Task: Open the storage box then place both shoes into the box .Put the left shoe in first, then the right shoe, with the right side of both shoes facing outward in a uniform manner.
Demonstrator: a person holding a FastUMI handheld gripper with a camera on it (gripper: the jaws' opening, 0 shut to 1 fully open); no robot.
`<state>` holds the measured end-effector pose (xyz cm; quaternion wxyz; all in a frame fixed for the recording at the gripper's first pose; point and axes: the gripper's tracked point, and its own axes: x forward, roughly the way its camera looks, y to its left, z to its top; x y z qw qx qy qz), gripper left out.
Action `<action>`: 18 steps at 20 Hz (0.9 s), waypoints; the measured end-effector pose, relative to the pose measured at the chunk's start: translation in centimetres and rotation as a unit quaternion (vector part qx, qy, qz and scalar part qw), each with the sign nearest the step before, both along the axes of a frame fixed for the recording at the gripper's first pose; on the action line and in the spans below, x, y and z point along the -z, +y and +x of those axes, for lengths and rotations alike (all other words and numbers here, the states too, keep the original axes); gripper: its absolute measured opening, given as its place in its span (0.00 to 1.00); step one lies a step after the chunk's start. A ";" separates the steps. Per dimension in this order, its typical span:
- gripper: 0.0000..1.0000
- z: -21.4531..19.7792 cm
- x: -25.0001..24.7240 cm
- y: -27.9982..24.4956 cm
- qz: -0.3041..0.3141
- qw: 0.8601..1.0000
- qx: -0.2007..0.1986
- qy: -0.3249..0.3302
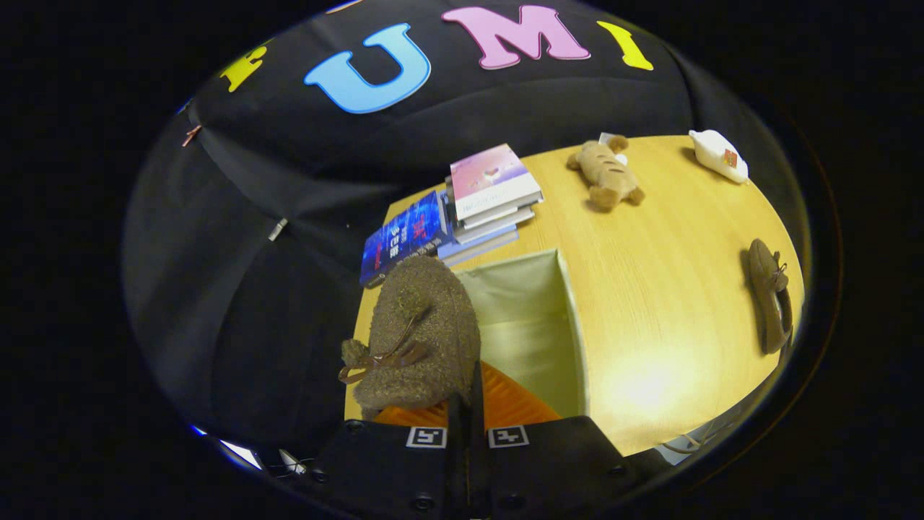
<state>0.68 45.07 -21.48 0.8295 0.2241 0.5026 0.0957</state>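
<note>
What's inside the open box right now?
The box shows pale inner walls. A fuzzy brown shoe, pinched in the tool, hangs over one side and hides part of it, and the bottom is covered too.

The gripper (468, 404) has a black housing bearing 2 square black-and-white markers side by side, dark round screws along its lower face, and thin cables trailing beside the body.
</note>
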 end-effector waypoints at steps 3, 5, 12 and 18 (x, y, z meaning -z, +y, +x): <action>0.07 -0.1 2.7 1.3 -0.033 0.999 -0.007 0.013; 0.07 -0.1 4.0 2.2 -0.045 0.999 -0.017 0.022; 0.26 -2.4 7.5 3.1 -0.087 0.991 -0.068 0.077; 0.98 -2.4 3.2 4.2 -0.040 0.994 -0.093 0.034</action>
